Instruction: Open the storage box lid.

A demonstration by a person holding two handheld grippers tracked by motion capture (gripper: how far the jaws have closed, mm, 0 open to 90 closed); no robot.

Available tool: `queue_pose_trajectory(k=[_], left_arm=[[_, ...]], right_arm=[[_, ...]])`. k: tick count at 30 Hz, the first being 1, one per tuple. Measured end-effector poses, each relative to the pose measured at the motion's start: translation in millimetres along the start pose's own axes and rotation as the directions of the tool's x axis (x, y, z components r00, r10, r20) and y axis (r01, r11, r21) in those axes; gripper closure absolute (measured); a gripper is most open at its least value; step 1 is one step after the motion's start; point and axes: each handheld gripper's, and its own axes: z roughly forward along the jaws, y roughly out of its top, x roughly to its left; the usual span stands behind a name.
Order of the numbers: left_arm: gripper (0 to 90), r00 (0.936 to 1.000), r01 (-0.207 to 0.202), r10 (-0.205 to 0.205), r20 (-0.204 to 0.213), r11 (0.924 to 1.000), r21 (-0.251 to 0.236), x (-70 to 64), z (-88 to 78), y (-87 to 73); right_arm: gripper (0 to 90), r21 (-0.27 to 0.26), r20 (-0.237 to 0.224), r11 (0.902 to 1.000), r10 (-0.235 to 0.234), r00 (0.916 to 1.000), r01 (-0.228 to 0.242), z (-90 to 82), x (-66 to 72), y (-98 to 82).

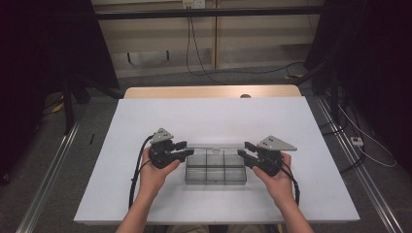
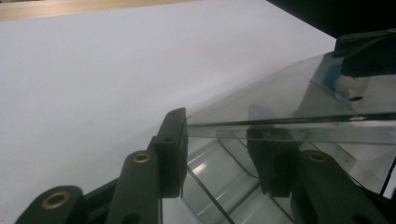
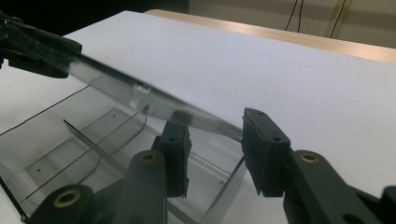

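Note:
A clear plastic compartment box [image 1: 216, 171] sits on the white table [image 1: 209, 116], its clear lid [image 1: 216, 145] raised off it. My left gripper [image 1: 184, 149] is at the lid's left end and my right gripper [image 1: 244, 150] at its right end. In the left gripper view the lid's front edge [image 2: 289, 127] starts at the left pad [image 2: 173, 149] and runs across the other jaw of my left gripper [image 2: 224, 149]. In the right gripper view the lid [image 3: 116, 88] crosses one jaw of my right gripper [image 3: 215, 149] and ends beside the right pad [image 3: 261, 154]. Both pairs of jaws stand apart.
A wooden strip [image 1: 209, 91] borders the table's far edge. Cables [image 1: 194, 53] trail over the floor behind it, and metal rails [image 1: 53, 160] run along both sides. Bare white tabletop lies beyond the box and to either side of the hands.

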Motion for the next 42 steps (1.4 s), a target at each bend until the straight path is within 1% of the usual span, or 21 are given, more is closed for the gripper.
queue_pose_trajectory(k=[3,5,8,13,16,19,22,27,34,39,42], left_arm=[[58.0,1.0,0.001,-0.001,-0.002,1.0,0.006,0.0,0.2,2.3],[58.0,1.0,0.006,-0.006,0.0,1.0,-0.001,0.6,0.3,3.9],[58.2,1.0,0.003,-0.003,-0.003,1.0,0.005,1.2,0.3,6.4],[58.5,1.0,0.008,-0.008,-0.005,1.0,-0.005,2.6,2.3,9.2],[57.7,0.9999,0.008,-0.008,-0.007,1.0,-0.005,2.6,2.7,11.1],[57.4,1.0,0.001,-0.001,-0.008,1.0,-0.003,2.2,2.6,13.2],[57.3,1.0,0.007,-0.007,-0.006,1.0,-0.005,2.5,2.2,15.0],[56.9,1.0,0.006,-0.006,-0.005,0.9999,-0.015,3.5,3.7,16.9],[56.8,0.9998,0.021,-0.021,-0.004,0.9995,-0.024,4.4,5.8,18.7],[57.1,0.9998,0.019,-0.019,-0.001,0.9994,-0.029,4.1,6.7,21.5],[57.2,0.9998,0.018,-0.018,-0.009,0.9995,-0.027,3.1,8.5,24.1]], right_arm=[[62.4,-0.001,0.006,1.0,-0.003,1.0,0.003,1.0,0.0,1.5],[62.3,-0.004,0.006,1.0,0.004,1.0,-0.004,1.9,-0.8,2.3],[62.3,-0.006,0.003,0.9999,0.014,0.9999,-0.014,3.2,-2.5,3.1],[61.5,-0.01,0.006,0.9999,0.011,0.9999,-0.011,6.0,-3.7,4.8],[60.8,-0.01,0.005,0.9997,0.023,0.9997,-0.023,7.2,-4.8,6.2],[60.6,-0.007,0.007,0.9998,0.018,0.9998,-0.018,9.0,-5.2,7.7],[60.2,-0.004,0.012,0.9999,0.013,0.9998,-0.013,11.0,-5.4,9.1],[59.4,-0.011,0.018,0.9996,0.027,0.9995,-0.027,14.1,-5.8,10.5],[57.9,-0.018,0.015,0.9996,0.022,0.9997,-0.021,18.2,-5.1,14.2],[58.0,-0.015,0.02,0.9995,0.028,0.9994,-0.028,20.6,-5.3,16.0],[58.4,-0.014,0.021,0.9994,0.03,0.9993,-0.03,21.6,-6.1,16.6]])
